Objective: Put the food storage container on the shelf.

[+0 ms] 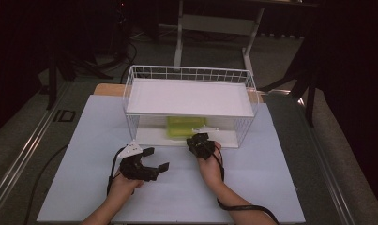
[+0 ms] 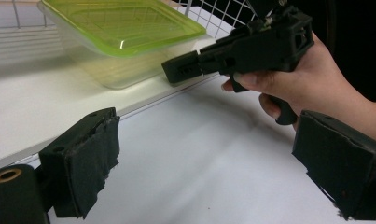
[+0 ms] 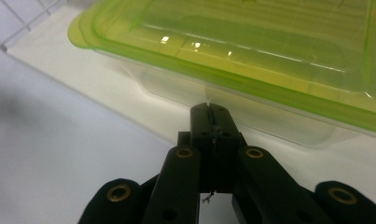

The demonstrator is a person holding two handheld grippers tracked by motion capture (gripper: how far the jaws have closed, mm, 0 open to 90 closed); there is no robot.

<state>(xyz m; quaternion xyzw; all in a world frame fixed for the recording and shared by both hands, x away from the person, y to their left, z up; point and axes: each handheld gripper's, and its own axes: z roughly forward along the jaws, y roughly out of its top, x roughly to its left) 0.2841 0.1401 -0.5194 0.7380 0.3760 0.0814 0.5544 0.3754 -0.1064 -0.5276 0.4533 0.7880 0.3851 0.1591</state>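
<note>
On the lower shelf of the white wire rack [image 1: 130,89], near its front edge, sits a clear plastic box [image 3: 251,116] with a green lid [image 2: 120,23].
It looks light, stiff and slick; the overhanging lid rim seems the best hold. Right gripper [image 3: 209,112], jaws pressed together on nothing, points at its wall; left gripper [image 2: 204,172] hangs wide apart at near left. No readable writing.

Black tongs [image 1: 154,159], brass rivets, cables
</note>
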